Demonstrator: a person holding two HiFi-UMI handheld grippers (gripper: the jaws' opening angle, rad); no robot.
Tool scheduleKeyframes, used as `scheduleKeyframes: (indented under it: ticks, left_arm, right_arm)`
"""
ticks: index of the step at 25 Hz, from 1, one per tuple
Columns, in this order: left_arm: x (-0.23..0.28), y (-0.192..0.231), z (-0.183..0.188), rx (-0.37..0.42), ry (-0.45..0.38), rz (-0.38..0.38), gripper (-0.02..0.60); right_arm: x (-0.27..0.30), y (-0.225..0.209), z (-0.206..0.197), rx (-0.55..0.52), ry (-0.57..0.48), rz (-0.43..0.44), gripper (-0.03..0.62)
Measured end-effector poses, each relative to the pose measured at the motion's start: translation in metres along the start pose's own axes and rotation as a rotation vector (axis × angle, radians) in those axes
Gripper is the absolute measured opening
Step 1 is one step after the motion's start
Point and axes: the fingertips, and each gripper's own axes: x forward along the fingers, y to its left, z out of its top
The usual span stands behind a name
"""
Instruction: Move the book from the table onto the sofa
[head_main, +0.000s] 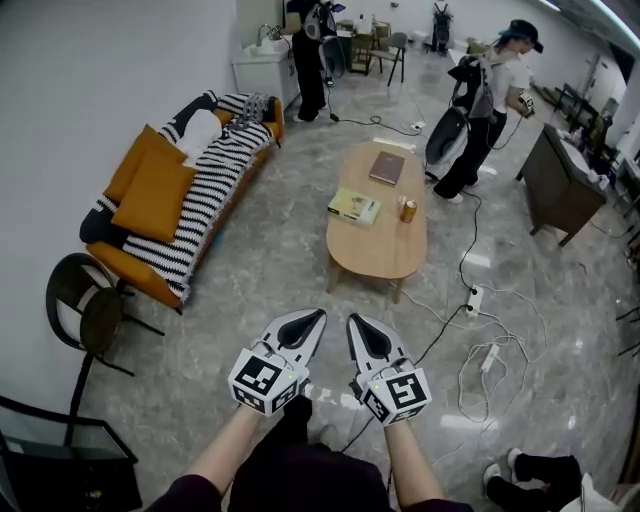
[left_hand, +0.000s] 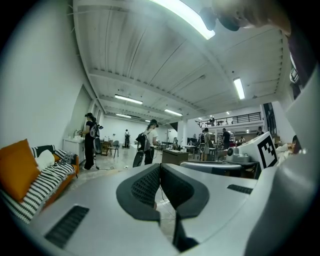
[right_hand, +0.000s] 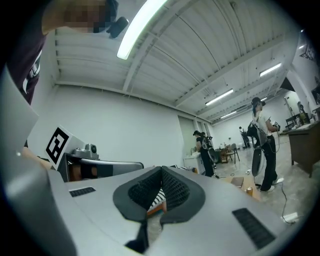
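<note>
While held level side by side, left gripper (head_main: 318, 316) and right gripper (head_main: 355, 321) are clenched empty, well short of the table (head_main: 375, 255); title illegible on the book (head_main: 353, 206).

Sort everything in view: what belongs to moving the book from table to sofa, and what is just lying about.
Job: green book, brown book (which is meant, unclear), table, sofa, left gripper and right gripper, both shut and empty.
Lying about: can, floor cables, black chair.
</note>
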Motion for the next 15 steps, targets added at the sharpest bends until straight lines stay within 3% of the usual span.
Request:
scheduleKeyframes:
  ticks: [7,15]
  left_arm:
    - [0.039,0.040,-0.004,0.002,0.013,-0.041,0.015]
    - [0.080,0.114,0.000,-0.002,0.031,-0.075,0.015]
  right_arm:
    - [0.047,-0.028,-0.009,-0.013,0.017,-0.017,0.023]
    - [0.121,-0.062,-0.010,0.019,0.028,-0.076,0.023]
